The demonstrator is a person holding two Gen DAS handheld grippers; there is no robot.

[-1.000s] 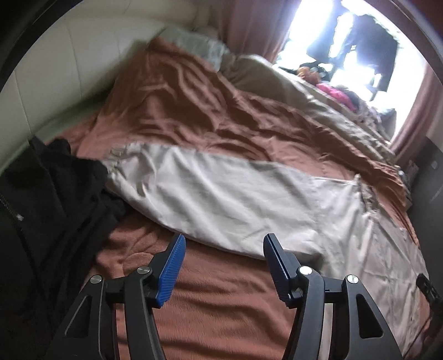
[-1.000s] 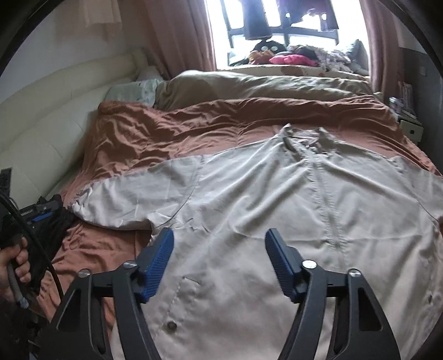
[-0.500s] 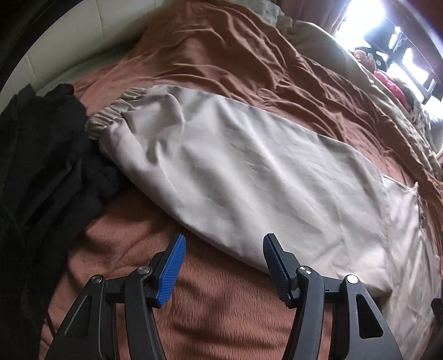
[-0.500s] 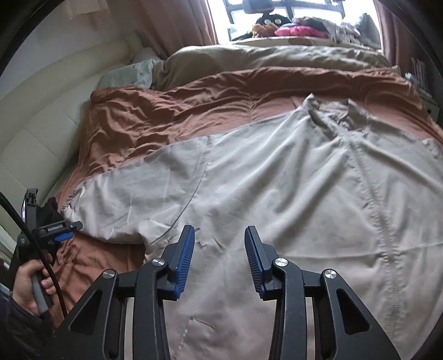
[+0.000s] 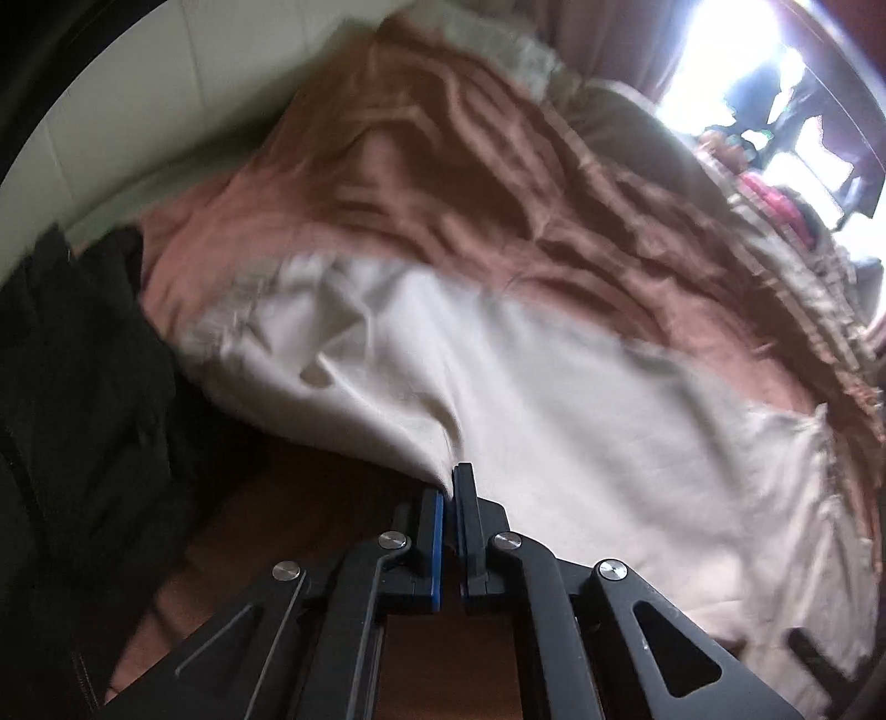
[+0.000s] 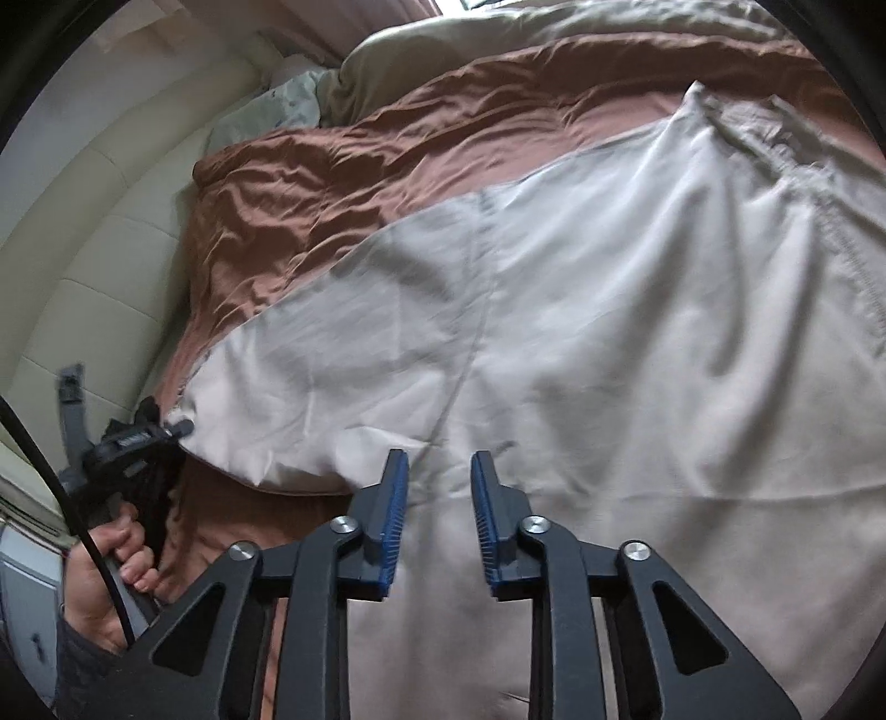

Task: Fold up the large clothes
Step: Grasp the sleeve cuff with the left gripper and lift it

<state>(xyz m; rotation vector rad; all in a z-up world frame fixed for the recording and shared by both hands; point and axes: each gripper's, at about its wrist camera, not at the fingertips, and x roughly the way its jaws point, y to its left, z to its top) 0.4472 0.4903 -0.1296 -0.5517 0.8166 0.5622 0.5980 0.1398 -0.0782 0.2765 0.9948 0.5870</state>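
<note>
A large pale beige shirt (image 6: 637,310) lies spread on a brown bedspread (image 6: 343,166). Its long sleeve (image 5: 498,387) runs to the left. My left gripper (image 5: 449,487) is shut on the sleeve's lower edge and pulls the cloth into a peak. It also shows in the right wrist view (image 6: 166,432) at the sleeve's cuff end, held by a hand. My right gripper (image 6: 438,471) is partly open over the shirt's body near the underarm seam, with nothing between its jaws.
A black garment (image 5: 83,387) lies heaped at the bed's left edge. A cream padded headboard (image 6: 83,249) stands on the left. Beige bedding and pillows (image 6: 443,50) lie at the far end by the window and curtains.
My left gripper has closed on the sleeve's edge and lifted it. My right gripper has moved lower and closer to the shirt, its jaws narrowed from wide open.
</note>
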